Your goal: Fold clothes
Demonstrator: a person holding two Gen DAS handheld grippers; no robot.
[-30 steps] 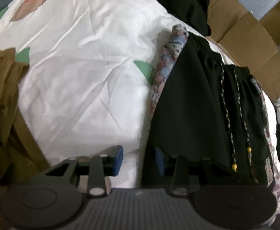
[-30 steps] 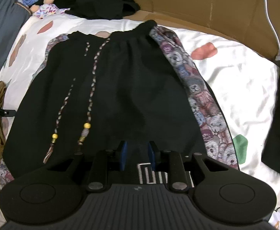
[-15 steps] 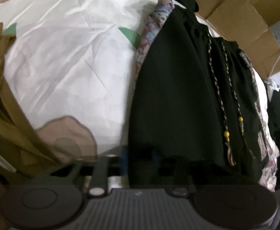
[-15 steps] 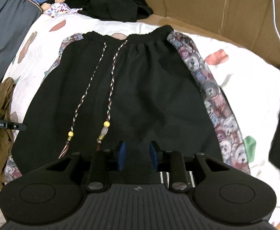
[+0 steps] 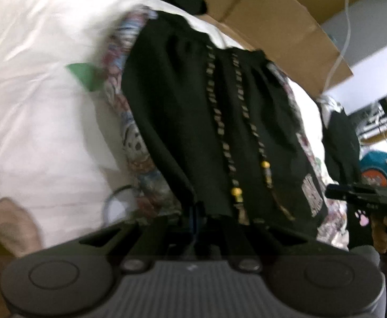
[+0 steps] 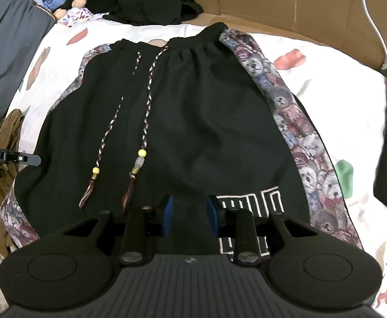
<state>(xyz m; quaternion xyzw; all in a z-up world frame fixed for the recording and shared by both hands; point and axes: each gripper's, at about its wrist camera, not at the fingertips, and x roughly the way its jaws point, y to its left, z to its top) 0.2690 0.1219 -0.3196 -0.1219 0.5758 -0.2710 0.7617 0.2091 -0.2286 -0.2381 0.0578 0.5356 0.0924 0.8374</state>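
The black shorts (image 6: 193,122) lie flat on the white bedsheet (image 6: 325,79) — soft, floppy, light. My left gripper (image 5: 196,216) is clenched on their hem corner; my right gripper (image 6: 189,213) straddles the hem, pads apart — better taken at corners.

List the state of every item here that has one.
Black drawstring shorts: flat, unfolded, hem lifted at left corner.
Braided drawstring cords: untied, lying loose.
Left hand-held gripper: shut on the shorts' hem.
Right hand-held gripper: jaws apart over the hem.
Brown garment: crumpled.
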